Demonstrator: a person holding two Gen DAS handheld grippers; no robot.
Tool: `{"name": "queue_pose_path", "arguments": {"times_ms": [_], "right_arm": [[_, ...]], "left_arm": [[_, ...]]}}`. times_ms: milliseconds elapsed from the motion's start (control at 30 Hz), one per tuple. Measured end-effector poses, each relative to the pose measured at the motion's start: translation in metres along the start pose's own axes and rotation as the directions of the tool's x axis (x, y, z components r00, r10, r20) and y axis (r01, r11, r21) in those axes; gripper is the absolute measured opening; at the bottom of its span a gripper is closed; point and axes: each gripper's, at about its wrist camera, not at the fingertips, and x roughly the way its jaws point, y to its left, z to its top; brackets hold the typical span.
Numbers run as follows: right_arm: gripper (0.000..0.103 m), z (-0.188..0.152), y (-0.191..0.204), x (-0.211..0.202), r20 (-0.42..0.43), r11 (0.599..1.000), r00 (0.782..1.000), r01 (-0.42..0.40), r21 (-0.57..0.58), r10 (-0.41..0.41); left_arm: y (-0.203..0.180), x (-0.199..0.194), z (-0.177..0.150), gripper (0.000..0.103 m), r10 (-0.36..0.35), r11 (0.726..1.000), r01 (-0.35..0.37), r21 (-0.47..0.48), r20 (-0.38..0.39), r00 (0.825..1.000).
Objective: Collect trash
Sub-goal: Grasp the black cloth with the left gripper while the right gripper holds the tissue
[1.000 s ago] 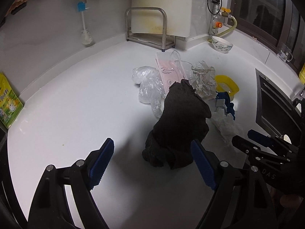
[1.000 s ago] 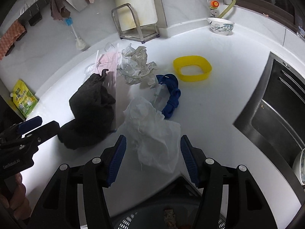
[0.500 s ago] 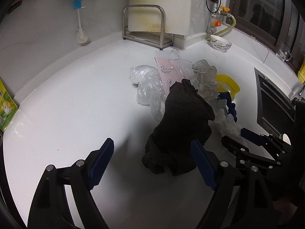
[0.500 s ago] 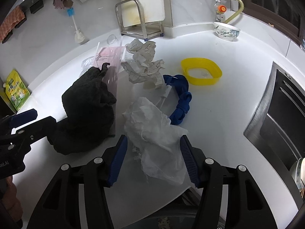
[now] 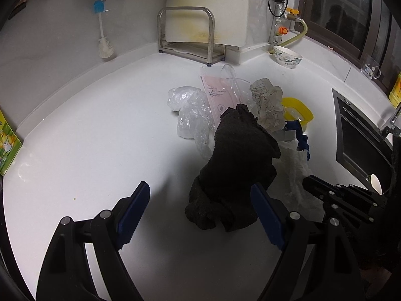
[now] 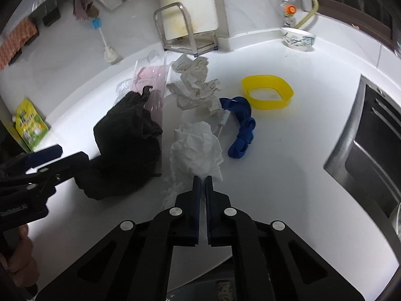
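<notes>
White kitchen counter (image 6: 288,150) is carrying a pile of trash near its middle. Right gripper (image 6: 202,179) is pinching its jaws together on the near edge of the crumpled white tissue (image 6: 196,145), just right of the black cloth (image 6: 127,140). Left gripper (image 5: 200,208) is hovering with jaws wide apart, holding nothing, the black cloth lying just beyond them.

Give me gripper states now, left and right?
Left gripper: open, holding nothing.
Right gripper: shut on the near edge of the white crumpled tissue.
</notes>
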Motion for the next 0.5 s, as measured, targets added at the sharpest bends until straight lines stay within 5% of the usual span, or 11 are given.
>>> {"name": "queue_pose_path", "arguments": {"times_ms": [500], "right_arm": [[0.004,-0.01,-0.021,-0.025,0.035,0.997,0.999,0.008,0.071,-0.011]], "left_arm": [[-0.015,0.031,0.007,0.08,-0.009,0.999,0.009,0.04,0.002,1.0]]}}
